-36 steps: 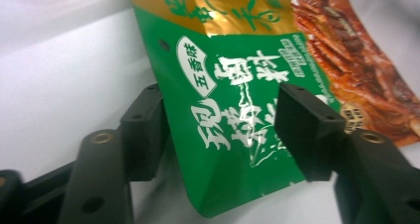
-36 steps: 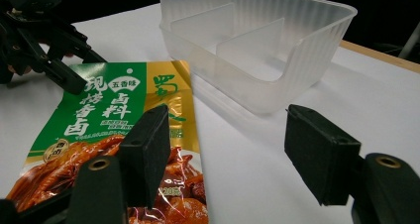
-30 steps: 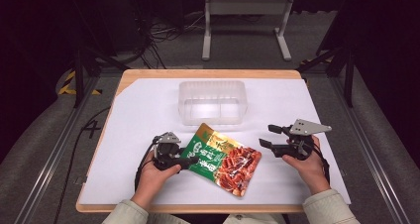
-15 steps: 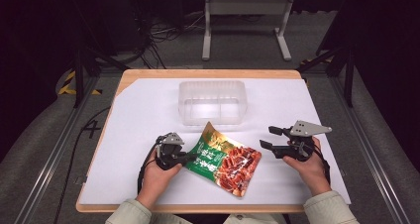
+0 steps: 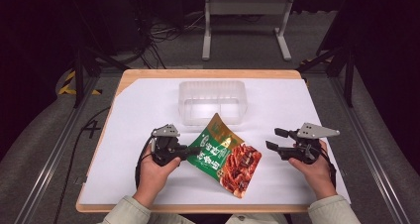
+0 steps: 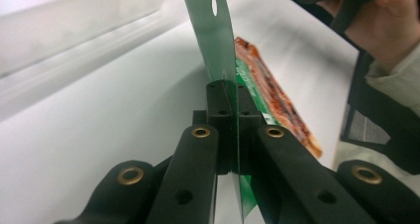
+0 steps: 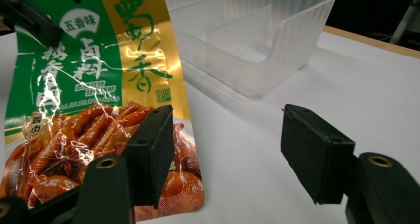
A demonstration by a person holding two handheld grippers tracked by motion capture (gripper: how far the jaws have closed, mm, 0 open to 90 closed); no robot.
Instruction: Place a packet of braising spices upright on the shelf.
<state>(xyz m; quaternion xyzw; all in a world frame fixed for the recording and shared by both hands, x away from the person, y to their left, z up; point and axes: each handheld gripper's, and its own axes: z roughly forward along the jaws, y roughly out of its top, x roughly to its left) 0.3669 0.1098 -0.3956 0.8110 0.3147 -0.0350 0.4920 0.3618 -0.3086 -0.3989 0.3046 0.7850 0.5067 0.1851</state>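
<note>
While left tool [image 5: 190,150] stays... no: where desk [image 5: 148,110] centre lies, clear divided tub [image 5: 212,101] sits, nothing inside. Snack bag [image 5: 225,155] at 6 o'clock of tub, tilted up, green-gold, Chinese lettering. Left tool clamped on bag's edge. Right tool [image 5: 274,140] at 3 o'clock of bag, jaws apart, bare desk around.

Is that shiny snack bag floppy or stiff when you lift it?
Probably bendy: pinched at one edge by the left gripper, the snack bag curves upward while its other end rests on the table. Its glossy, crinkled foil looks light and likely slippery.
</note>
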